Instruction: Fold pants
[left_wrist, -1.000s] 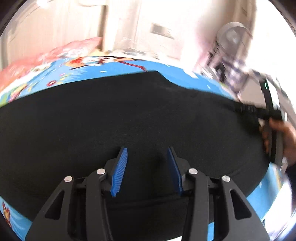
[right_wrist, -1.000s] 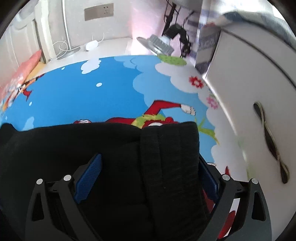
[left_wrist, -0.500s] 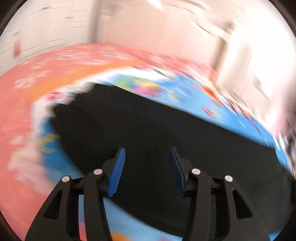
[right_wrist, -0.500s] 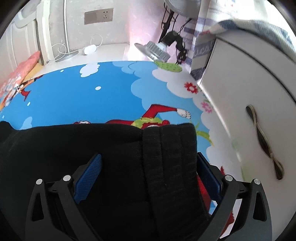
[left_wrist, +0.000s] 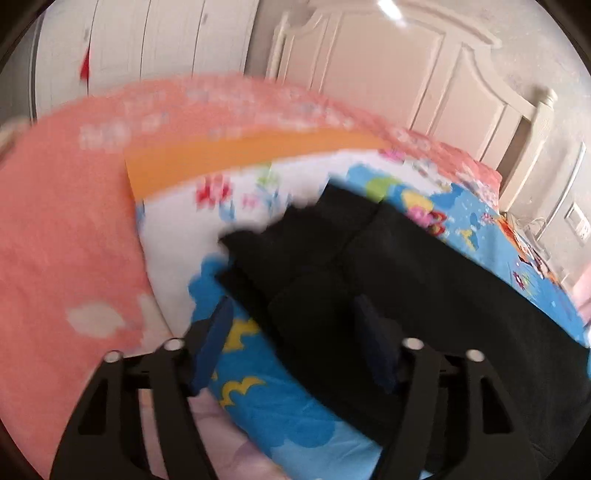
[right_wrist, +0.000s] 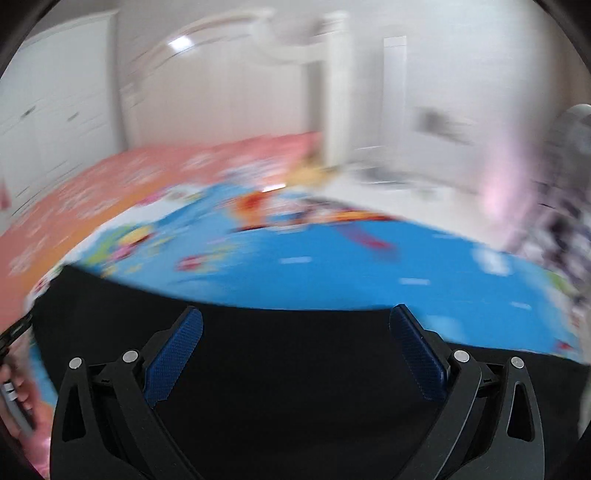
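Note:
Black pants (left_wrist: 424, 280) lie flat on a bed with a blue cartoon sheet (left_wrist: 280, 413). In the left wrist view the leg ends (left_wrist: 295, 240) lie stacked near the sheet's white edge. My left gripper (left_wrist: 295, 336) is open and empty, its blue pads either side of the lower leg end, just above it. In the right wrist view, which is blurred, the pants (right_wrist: 295, 387) fill the lower half. My right gripper (right_wrist: 295, 350) is wide open and empty over the black fabric.
A pink blanket (left_wrist: 62, 240) with an orange band (left_wrist: 240, 155) covers the bed's head end, below a white headboard (left_wrist: 406, 74). White wardrobes (right_wrist: 55, 122) stand at the left. The other hand and its tool (right_wrist: 11, 369) show at the left edge.
My right gripper has let go of the waistband end and swung left towards the headboard. My left gripper has swung left to the leg ends and opened wider.

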